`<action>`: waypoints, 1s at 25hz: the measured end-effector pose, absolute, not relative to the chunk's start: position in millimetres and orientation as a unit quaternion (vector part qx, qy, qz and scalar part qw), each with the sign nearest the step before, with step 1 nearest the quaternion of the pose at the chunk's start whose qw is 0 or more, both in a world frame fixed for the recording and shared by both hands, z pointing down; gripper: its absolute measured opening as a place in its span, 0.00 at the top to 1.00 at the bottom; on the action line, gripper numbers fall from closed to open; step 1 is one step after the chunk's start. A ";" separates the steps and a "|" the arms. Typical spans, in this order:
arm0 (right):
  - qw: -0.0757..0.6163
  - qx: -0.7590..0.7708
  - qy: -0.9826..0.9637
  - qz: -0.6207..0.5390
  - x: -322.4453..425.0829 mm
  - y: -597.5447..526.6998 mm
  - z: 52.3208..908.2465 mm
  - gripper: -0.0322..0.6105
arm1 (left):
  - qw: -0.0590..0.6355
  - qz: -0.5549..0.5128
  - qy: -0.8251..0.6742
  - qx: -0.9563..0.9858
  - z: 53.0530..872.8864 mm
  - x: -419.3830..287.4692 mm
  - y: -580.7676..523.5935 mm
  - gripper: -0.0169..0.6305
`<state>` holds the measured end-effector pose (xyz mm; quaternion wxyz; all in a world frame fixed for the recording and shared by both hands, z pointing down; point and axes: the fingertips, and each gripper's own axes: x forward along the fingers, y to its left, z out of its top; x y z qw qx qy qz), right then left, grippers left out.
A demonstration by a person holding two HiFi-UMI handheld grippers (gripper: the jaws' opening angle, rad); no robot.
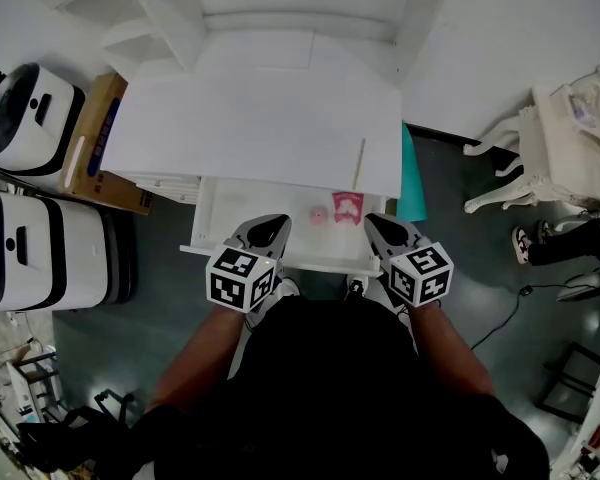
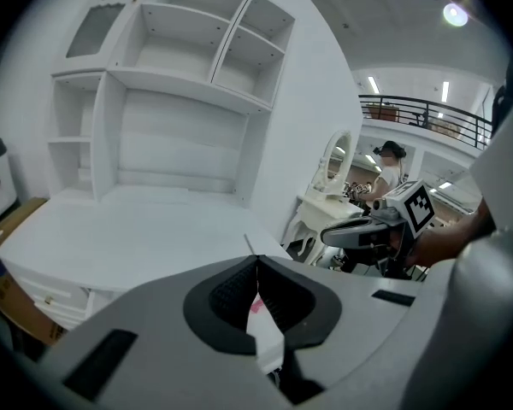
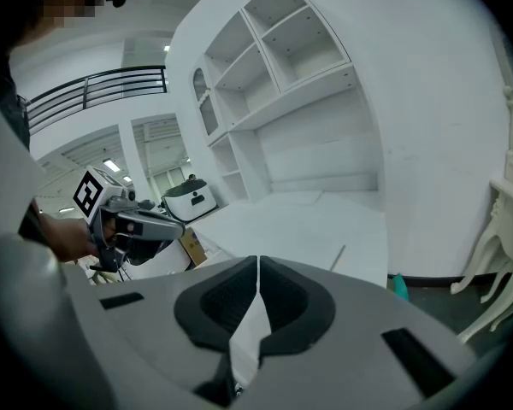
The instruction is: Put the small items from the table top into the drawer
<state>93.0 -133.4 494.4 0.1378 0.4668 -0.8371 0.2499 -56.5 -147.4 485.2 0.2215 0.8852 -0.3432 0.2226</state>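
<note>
A: Where is the thin stick (image 1: 360, 164)?

B: It is on the table (image 1: 240, 118), by the right edge. It points front to back. It lies just past the right gripper (image 1: 383, 230).

A: And the left gripper (image 1: 268, 231)?

B: That one is farther away. Both have their jaws closed tight and hold nothing. They are at the front of the open drawer (image 1: 208, 213).

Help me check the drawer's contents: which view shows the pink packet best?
Head view: the pink packet lies unobstructed in the open drawer. Left gripper view catches only a pink sliver behind its tool; right gripper view hides it.
</note>
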 end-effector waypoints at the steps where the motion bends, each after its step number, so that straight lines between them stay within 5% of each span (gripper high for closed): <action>1: 0.138 0.466 -0.837 0.252 92.6 -134.7 495.8 0.90 | 0.223 0.225 -0.345 0.884 486.7 -57.4 -148.7 0.96; 12: 0.152 0.504 -0.812 0.252 118.0 -189.6 522.5 0.90 | 0.239 0.238 -0.372 0.865 497.7 -79.2 -157.7 0.96; 21: 0.241 0.528 -0.766 0.276 134.4 -268.1 617.6 0.89 | 0.256 0.237 -0.399 0.848 507.4 -98.0 -151.9 0.96; 25: 0.288 0.523 -0.749 0.288 130.7 -294.6 650.2 0.80 | 0.264 0.237 -0.411 0.840 509.6 -105.3 -151.8 0.96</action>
